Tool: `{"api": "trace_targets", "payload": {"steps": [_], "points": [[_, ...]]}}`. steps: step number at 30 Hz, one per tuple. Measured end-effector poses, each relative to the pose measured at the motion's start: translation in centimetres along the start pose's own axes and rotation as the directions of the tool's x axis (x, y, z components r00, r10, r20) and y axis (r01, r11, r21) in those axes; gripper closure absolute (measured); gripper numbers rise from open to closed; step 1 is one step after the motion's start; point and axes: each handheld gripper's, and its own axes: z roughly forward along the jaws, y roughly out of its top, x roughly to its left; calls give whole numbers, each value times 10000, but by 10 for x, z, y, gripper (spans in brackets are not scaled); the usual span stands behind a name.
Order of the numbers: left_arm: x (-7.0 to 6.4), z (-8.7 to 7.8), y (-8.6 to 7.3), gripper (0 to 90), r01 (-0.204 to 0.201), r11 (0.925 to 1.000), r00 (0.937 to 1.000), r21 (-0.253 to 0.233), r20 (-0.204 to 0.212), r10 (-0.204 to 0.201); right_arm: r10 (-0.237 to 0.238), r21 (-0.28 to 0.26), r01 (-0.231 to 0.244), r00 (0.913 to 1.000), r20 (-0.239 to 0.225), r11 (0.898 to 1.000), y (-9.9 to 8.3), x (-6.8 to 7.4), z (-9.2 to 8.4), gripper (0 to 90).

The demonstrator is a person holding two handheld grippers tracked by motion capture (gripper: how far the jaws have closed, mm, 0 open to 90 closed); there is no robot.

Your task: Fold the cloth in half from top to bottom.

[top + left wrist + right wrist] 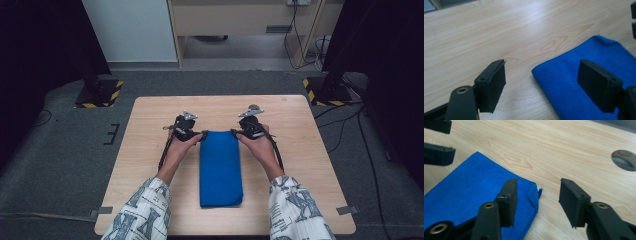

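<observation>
A blue cloth [220,167], folded into a long strip, lies flat on the wooden table [300,150]. My left gripper [200,135] is at the cloth's far left corner and my right gripper [235,133] at its far right corner. In the left gripper view the left gripper [541,67] is open, one jaw over bare wood and the other above the cloth [564,82]. In the right gripper view the right gripper [539,185] is open with the cloth's frayed corner [534,192] between its jaws, untouched. The left gripper's jaws [436,142] show at the upper left.
A round hole [624,160] is cut in the tabletop beyond the right gripper. Bare wood runs on both sides of the cloth. Black stands with yellow-striped bases [100,92] sit on the grey floor past the table's far corners.
</observation>
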Motion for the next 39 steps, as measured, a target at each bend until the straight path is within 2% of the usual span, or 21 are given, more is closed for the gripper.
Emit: {"api": "trace_targets", "payload": {"steps": [4,8,11,16,18,20,24,27,29,32,34,35,39], "points": [[0,11,-5,275,-2,9993,10000,377,-1,2,193,203,-191,9998,-52,9996,1,-1,16,558],[2,17,-9,303,-17,9981,10000,621,-63,21,368,310,-361,9991,-210,9989,-2,-2,29,575],[5,20,-11,315,117,9968,9999,789,-88,-110,425,483,-411,9987,-284,9980,-6,-1,36,574],[7,20,-14,366,184,9945,9998,1026,-32,-182,319,668,-290,9985,-438,9973,-10,3,43,561],[6,21,-16,388,23,9959,10000,907,-46,-19,144,722,-111,9989,-446,9973,-11,6,45,569],[6,20,-17,400,-12,9967,10000,808,-51,16,41,666,-11,9990,-454,9978,-11,7,45,596],[2,20,-18,534,-101,9975,9997,693,226,86,10,668,37,9975,-705,9978,-12,7,44,754],[0,21,-18,622,-66,9982,9991,597,419,41,153,456,-111,9956,-928,9989,-16,7,44,828],[-2,21,-18,698,-21,9982,9984,606,571,-14,251,259,-226,9946,-1008,9994,-18,7,44,839],[-5,21,-17,776,-58,9975,9975,702,711,8,282,254,-257,9942,-1038,9993,-20,5,40,848],[-7,20,-17,838,34,9972,9975,749,696,-86,320,188,-301,9935,-1092,9994,-21,4,35,850],[-9,21,-17,848,105,9973,9973,733,715,-158,305,122,-293,9930,-1144,9995,-21,4,33,851],[-17,17,-14,859,-13,9986,9969,535,783,-29,265,-98,-278,9933,-1122,9996,-19,2,20,853]]}}
